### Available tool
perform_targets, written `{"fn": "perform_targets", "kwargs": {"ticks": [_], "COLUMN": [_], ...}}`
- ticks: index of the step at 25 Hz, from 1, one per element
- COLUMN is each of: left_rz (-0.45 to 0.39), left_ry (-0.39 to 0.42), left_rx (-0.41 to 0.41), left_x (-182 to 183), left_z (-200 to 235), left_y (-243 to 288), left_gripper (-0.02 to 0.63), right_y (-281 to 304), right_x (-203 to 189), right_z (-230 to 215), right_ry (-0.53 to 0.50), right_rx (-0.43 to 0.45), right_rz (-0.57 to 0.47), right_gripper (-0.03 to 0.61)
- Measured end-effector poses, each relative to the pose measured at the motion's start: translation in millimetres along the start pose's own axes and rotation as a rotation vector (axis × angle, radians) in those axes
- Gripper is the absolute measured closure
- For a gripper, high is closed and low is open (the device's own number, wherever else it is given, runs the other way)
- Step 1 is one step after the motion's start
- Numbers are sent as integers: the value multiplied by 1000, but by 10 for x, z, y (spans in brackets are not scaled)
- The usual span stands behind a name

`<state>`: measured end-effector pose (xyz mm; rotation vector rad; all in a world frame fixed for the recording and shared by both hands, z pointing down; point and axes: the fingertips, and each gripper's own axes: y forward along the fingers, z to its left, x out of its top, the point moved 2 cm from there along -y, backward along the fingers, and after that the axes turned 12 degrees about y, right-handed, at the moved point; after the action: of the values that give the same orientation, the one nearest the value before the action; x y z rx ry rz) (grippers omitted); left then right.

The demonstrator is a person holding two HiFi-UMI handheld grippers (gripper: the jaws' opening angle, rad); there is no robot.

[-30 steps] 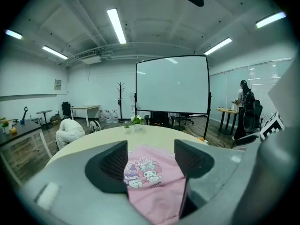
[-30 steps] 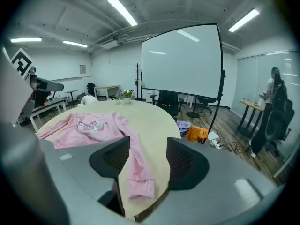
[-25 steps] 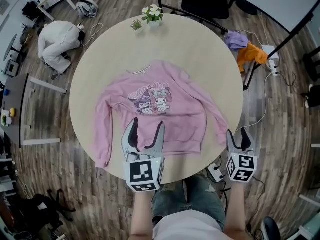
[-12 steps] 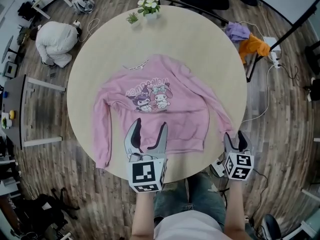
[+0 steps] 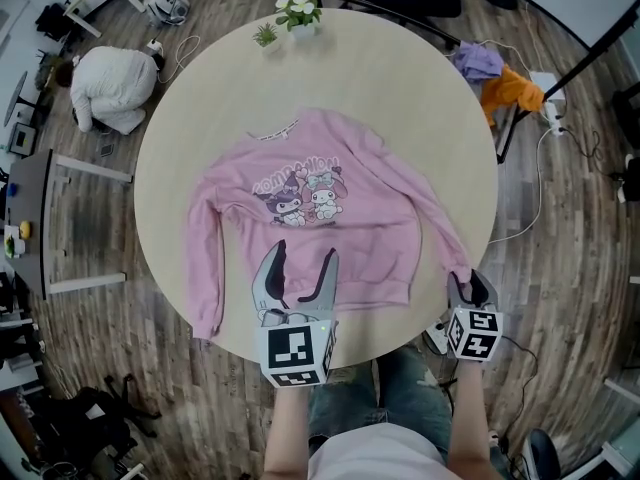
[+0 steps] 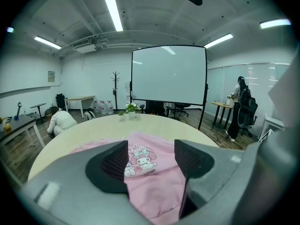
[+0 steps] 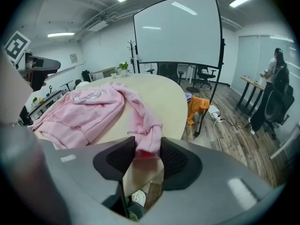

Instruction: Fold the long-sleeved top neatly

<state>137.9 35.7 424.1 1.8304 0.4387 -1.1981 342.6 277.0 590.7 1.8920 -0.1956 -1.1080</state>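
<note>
pink long-sleeved top (image 5: 320, 218) lies flat, front up with the cartoon print showing, on the round beige surface (image 5: 400, 88), collar toward the far side and hem toward the person. one sleeve (image 5: 203, 268) runs down the surface's left side to its rim. the other sleeve runs down the right side, and its cuff (image 7: 149, 142) reaches the near right rim. right gripper (image 5: 470, 280) is at that rim. its jaws have just been closing and now sit on the cuff, with both pads touching the fabric. left gripper (image 5: 304, 251) is over the hem near the middle, jaws wide apart and gripping nothing, pink fabric seen in the gap. cannot tell if it touches the cloth. potted flowers (image 5: 300, 10) and a small plant (image 5: 265, 35) stand at the far edge. a person (image 5: 110, 83) crouches on the floor, and orange and purple cloth (image 5: 505, 93) lies on the floor to the right.
</note>
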Motion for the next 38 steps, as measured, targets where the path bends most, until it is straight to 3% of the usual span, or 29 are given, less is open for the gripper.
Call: {"fn": "perform_targets", "kwargs": {"ticks": [8, 20, 38], "left_rz": [-11, -57, -121], "left_ry": [-2, -19, -53], "left_rx": [14, 46, 201], "left_x": [19, 185, 470], "left_z": [28, 134, 450], "left_y": [-14, -101, -497], "left_gripper": [198, 199, 198], "right_y": [-13, -155, -284], "right_x": [36, 768, 2362], "right_z": [-22, -202, -106], "right_ry": [-68, -201, -402], "right_rx": [-37, -142, -116], "right_rz": [4, -126, -362], "right_gripper": [499, 506, 509]}}
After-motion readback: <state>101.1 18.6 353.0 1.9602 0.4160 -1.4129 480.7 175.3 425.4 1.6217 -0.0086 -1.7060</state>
